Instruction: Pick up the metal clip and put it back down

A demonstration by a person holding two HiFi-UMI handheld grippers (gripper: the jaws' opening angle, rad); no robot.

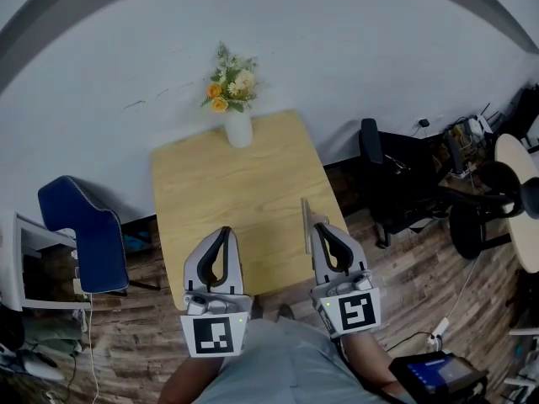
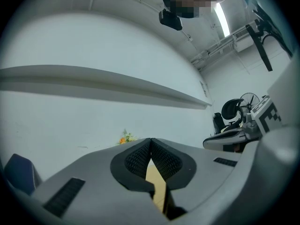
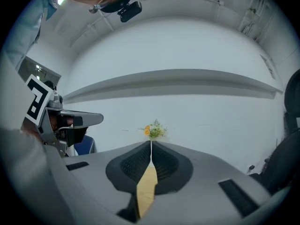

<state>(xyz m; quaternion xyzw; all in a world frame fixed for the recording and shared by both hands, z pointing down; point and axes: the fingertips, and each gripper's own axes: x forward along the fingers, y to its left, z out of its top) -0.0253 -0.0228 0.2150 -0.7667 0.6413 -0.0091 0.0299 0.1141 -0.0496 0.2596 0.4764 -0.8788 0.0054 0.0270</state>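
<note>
A light wooden table (image 1: 227,200) stands against the white wall. A thin pale strip (image 1: 305,225), perhaps the metal clip, lies on it near the front right, just left of my right gripper (image 1: 320,225). I cannot make out its shape. My left gripper (image 1: 226,230) hovers over the table's front edge, apart from the strip. Both grippers are shut, tips touching, with nothing between them. The left gripper view shows the left gripper (image 2: 150,139) with only table and wall beyond it. The right gripper view shows the right gripper (image 3: 151,142) pointing at the flowers (image 3: 153,130); the strip is hidden in both.
A white vase of flowers (image 1: 237,124) stands at the table's far edge. A blue chair (image 1: 84,234) is at the left. A black office chair (image 1: 396,175) and a round table (image 1: 518,192) are at the right. A power strip (image 1: 438,331) lies on the wooden floor.
</note>
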